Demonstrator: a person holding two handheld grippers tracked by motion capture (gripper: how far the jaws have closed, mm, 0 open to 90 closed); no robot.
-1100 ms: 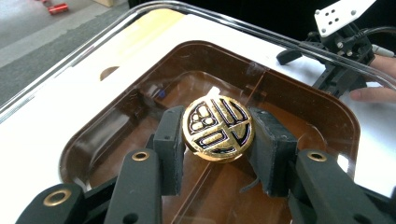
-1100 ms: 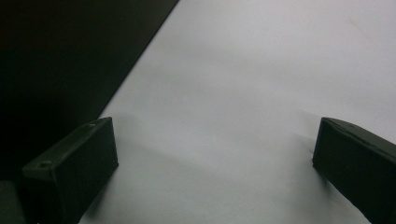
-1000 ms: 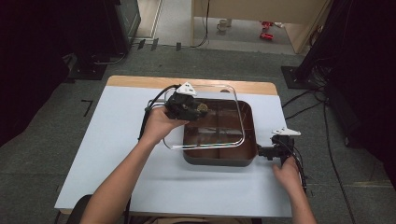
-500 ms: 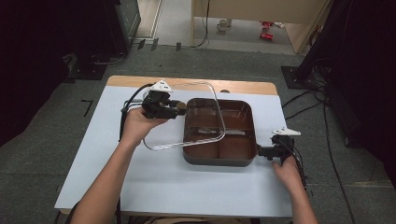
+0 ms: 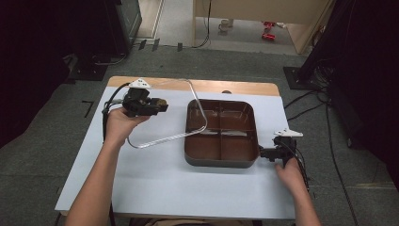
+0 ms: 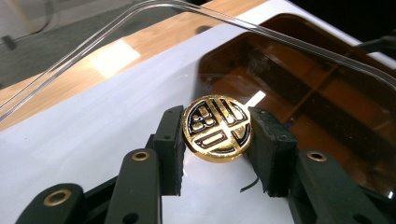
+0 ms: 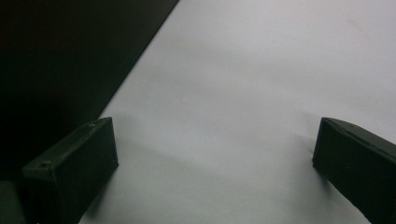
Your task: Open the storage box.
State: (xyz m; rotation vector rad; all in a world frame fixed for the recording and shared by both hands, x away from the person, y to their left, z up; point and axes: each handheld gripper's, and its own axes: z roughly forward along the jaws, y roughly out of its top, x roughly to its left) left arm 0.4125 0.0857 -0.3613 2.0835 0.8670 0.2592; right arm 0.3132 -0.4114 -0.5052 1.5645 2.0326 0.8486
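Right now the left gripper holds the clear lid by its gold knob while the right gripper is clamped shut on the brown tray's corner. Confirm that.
Not quite. The left gripper does hold the clear lid by its gold knob. But the right gripper view shows the right gripper with jaws wide apart over bare table, gripping nothing; the brown tray lies beside it.

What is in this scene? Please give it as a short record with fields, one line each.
held item: clear lid, gripped at its gold knob
left gripper: shut on the gold knob
lid position: partly over the tray's left side, partly over the table
tray: brown, four compartments, nothing in them
right gripper: jaws open, beside the tray's right corner
table: white top, wooden far edge
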